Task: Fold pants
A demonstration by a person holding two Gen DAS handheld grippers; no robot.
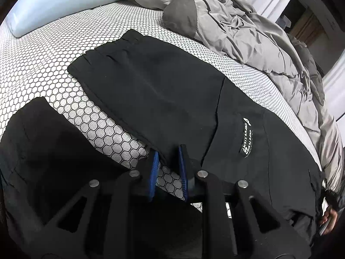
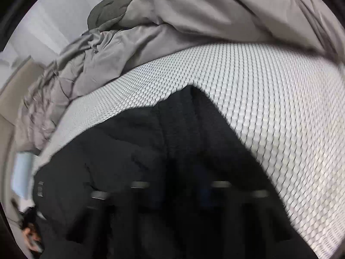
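Black pants (image 1: 163, 90) with a white label lie spread on the honeycomb-patterned mattress (image 1: 49, 64). One leg runs up to its cuff at the centre top; the other leg (image 1: 43, 142) lies at lower left. My left gripper (image 1: 168, 161), with blue pads, is open at the inner edge of the upper leg near the crotch, with the mattress showing between the fingers. In the blurred right wrist view the pants (image 2: 133, 151) fill the lower centre. My right gripper (image 2: 181, 196) is dark against the black fabric; its jaws are hard to make out.
A crumpled grey duvet (image 1: 248, 28) is heaped along the far side of the bed, also in the right wrist view (image 2: 172, 21). A pale blue pillow (image 1: 54, 2) lies at upper left. A hand (image 1: 328, 218) shows at the right edge.
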